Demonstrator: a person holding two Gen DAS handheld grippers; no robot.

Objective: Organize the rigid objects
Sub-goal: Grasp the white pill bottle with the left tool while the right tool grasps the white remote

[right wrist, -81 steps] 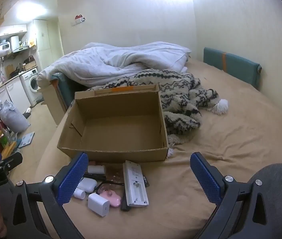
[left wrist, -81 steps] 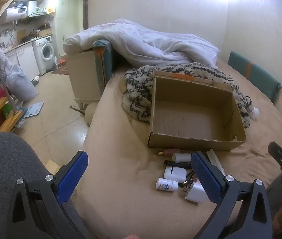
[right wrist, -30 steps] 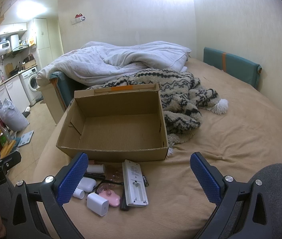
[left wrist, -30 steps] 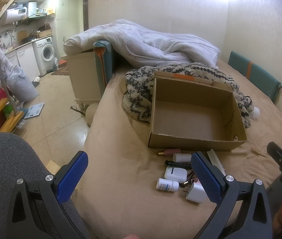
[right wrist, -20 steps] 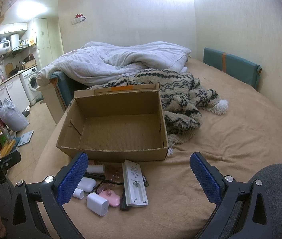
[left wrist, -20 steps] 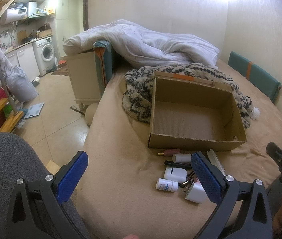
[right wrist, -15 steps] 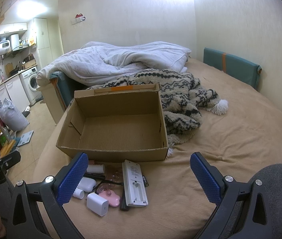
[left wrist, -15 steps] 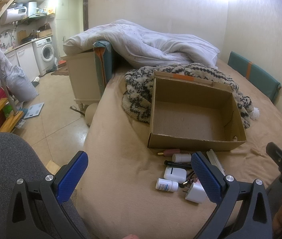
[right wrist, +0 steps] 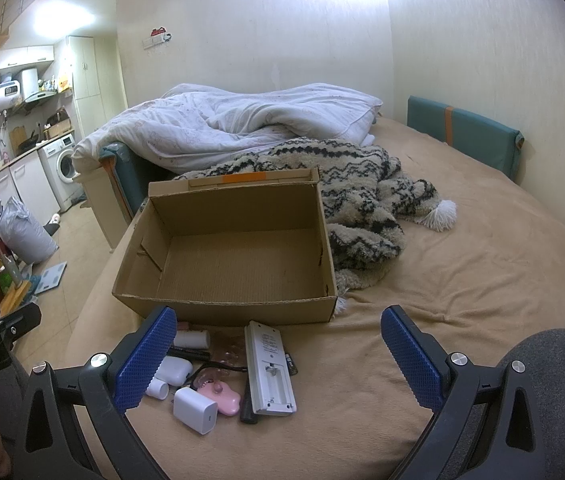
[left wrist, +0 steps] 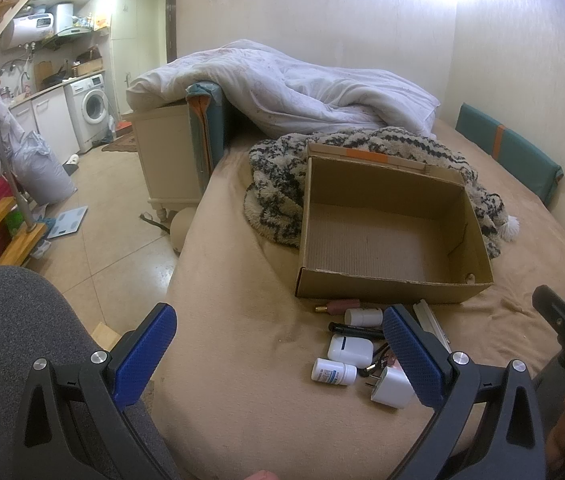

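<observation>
open brown cardboard box: empty on tan bed | small white and pink things: just beside box | left gripper: wide open, empty | right gripper: wide open, empty

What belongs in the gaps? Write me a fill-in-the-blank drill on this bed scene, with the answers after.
1. The cardboard box on the bed holds ____ so far.
2. Both the left gripper and the right gripper are ____, holding nothing.
3. The white remote control lies with its battery compartment facing ____.
4. The white charger plug lies right beside a small object coloured ____.

Answers: nothing; open; up; pink
</observation>
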